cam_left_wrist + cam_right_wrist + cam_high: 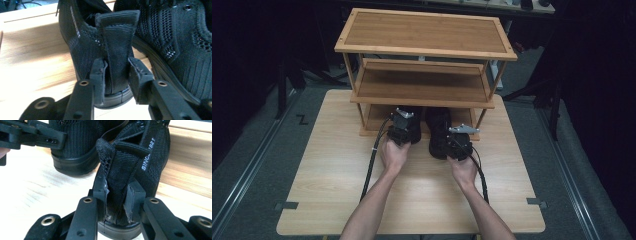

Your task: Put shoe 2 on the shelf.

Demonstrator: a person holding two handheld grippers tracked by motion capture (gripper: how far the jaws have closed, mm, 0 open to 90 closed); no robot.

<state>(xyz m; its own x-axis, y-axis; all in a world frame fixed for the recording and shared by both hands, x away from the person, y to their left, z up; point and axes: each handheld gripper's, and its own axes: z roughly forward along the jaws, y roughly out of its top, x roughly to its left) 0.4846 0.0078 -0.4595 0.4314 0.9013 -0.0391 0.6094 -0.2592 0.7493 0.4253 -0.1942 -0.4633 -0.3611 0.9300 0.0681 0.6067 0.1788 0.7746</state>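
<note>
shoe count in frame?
2. Left shoe at the rack's bottom shelf, heel in the left gripper; right shoe beside it, heel in the right gripper. None seen elsewhere.

In the high view the toes of the two black shoes [439,131] lie hidden in the shadow under the wooden rack's [422,97] lowest shelf, and the left gripper [403,131] and right gripper [458,142] cover both heels, so the jaws cannot be made out there. In the left gripper view the left shoe [110,50] is cut off by the top edge, and the neighbouring shoe by the top and right edges. In the right gripper view the lettering on the right shoe [135,165] runs out of frame, so only part of it can be read.
</note>
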